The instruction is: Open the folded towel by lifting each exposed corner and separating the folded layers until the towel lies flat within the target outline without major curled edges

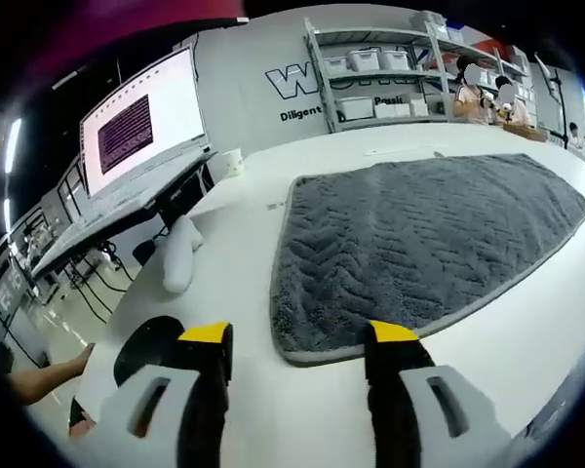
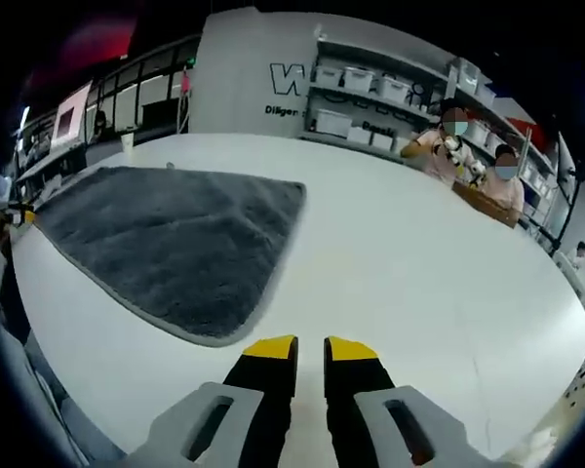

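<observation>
A dark grey plush towel (image 1: 419, 244) lies spread out flat on the white table (image 1: 244, 283). My left gripper (image 1: 297, 336) stands open just in front of the towel's near edge, its yellow-tipped fingers apart with nothing between them. In the right gripper view the same towel (image 2: 175, 244) lies to the left, its near corner a little ahead and left of my right gripper (image 2: 310, 349). That gripper's fingers are almost together and hold nothing; it hovers over bare table (image 2: 419, 283).
A monitor (image 1: 141, 122) on a desk stands beyond the table's left edge, with a white cup (image 1: 233, 162) near it. Shelves with white bins (image 1: 380, 83) line the back wall. Two people (image 2: 468, 146) sit at the table's far right side.
</observation>
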`<state>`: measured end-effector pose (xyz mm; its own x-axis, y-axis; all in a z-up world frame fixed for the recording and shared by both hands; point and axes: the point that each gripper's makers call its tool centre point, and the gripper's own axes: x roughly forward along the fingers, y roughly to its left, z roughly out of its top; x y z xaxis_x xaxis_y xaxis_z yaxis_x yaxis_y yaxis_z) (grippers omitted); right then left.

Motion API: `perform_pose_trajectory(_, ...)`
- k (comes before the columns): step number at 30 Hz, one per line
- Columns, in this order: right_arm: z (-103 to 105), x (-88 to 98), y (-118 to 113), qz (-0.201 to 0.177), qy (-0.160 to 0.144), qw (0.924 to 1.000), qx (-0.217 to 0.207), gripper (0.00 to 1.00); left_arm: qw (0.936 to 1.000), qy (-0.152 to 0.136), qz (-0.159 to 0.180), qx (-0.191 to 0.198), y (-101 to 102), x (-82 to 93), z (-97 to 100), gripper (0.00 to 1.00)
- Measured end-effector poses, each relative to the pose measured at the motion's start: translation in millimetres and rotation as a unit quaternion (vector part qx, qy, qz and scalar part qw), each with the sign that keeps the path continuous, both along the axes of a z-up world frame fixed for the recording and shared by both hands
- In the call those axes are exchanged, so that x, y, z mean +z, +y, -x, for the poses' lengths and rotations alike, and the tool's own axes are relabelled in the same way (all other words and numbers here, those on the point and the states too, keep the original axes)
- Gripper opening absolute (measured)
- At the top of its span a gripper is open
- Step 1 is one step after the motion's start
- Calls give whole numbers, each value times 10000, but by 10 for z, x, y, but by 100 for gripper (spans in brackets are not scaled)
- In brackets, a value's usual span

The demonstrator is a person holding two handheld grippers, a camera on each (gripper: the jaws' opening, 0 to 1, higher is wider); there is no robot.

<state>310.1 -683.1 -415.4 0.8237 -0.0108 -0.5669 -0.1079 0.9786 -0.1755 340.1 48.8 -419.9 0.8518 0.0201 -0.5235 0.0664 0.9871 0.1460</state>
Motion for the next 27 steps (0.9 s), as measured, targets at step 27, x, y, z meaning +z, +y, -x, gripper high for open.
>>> perform_pose_trajectory(27, -880, 14, 358, -423, 141, 9958, 795, 21, 9899, -61, 680, -1239, -738, -57, 55, 99)
